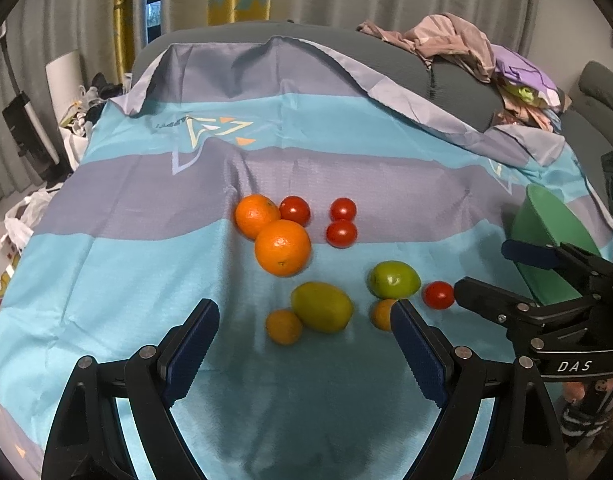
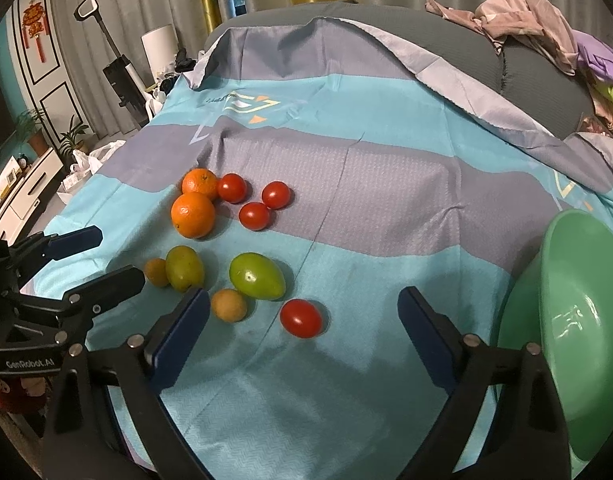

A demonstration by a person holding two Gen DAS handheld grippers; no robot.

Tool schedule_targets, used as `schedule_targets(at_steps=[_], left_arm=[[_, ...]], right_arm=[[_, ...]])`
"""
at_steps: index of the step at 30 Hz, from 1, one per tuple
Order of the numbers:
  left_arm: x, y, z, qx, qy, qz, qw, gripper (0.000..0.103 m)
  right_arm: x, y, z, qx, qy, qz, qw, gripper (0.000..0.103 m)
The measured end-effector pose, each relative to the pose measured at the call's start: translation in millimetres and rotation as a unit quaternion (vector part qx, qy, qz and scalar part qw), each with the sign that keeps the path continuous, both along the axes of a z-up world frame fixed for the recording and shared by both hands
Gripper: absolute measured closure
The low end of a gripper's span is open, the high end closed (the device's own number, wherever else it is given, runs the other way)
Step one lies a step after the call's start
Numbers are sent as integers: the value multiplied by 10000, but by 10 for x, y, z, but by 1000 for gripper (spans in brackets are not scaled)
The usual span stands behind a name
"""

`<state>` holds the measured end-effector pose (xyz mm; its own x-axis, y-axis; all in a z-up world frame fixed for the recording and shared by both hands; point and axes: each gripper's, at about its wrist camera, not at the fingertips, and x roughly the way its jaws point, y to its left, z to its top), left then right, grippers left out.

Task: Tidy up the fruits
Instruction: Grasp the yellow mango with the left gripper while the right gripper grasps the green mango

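Note:
Fruits lie loose on a blue and grey striped cloth (image 1: 106,264). Two oranges (image 1: 282,247) touch at the middle, with three red tomatoes (image 1: 341,233) beside them. Nearer lie two green mangoes (image 1: 321,306), two small orange fruits (image 1: 283,326) and a lone tomato (image 2: 301,318). A green bowl (image 2: 578,344) stands tilted at the right. My left gripper (image 1: 304,320) is open and empty, just short of the near mango. My right gripper (image 2: 302,312) is open and empty, with the lone tomato between its fingers' line.
The cloth (image 2: 386,208) covers a grey cushioned surface. A heap of clothes (image 1: 466,48) lies at the back right. Bags and clutter (image 1: 10,232) sit on the floor at the left, with a white cabinet (image 2: 22,196) and potted plants.

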<state>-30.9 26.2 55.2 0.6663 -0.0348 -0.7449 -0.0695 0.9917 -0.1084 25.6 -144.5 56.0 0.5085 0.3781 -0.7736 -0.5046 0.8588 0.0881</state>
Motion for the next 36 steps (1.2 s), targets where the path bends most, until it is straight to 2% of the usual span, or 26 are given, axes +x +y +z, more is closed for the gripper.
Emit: schedule_targets(at_steps=[4, 14, 17, 18, 19, 22, 24, 28, 30, 36], left_arm=[[9, -6, -6, -97, 23, -27, 9999, 19], [32, 11, -1, -316, 77, 20, 9995, 21], [87, 24, -28, -438, 164, 89, 9989, 21], [113, 36, -43, -490, 205, 134, 9985, 25], [152, 54, -69, -601, 274, 208, 9976, 34], [258, 89, -163, -895, 485, 345, 9942, 41], [309, 81, -214, -850, 612, 413, 9936, 43], [368, 101, -279, -1144, 717, 392, 9901, 44], [387, 90, -309, -1122, 821, 393, 9895, 45], [389, 25, -371, -1031, 931, 286, 9899, 45]], right_arm=[[3, 15, -4, 36, 42, 25, 10000, 10], [22, 45, 5, 173, 184, 54, 9997, 17], [85, 59, 26, 365, 365, 52, 9987, 28], [128, 66, 32, 443, 477, 41, 9979, 30], [200, 88, 34, 523, 629, 6, 9966, 36], [370, 160, -12, 641, 1001, 17, 9929, 50], [470, 220, -73, 679, 1253, 25, 9898, 54], [530, 357, -206, 484, 1453, 134, 9881, 55], [533, 373, -235, 478, 1489, 165, 9876, 58], [521, 402, -289, 386, 1562, 351, 9864, 58]])
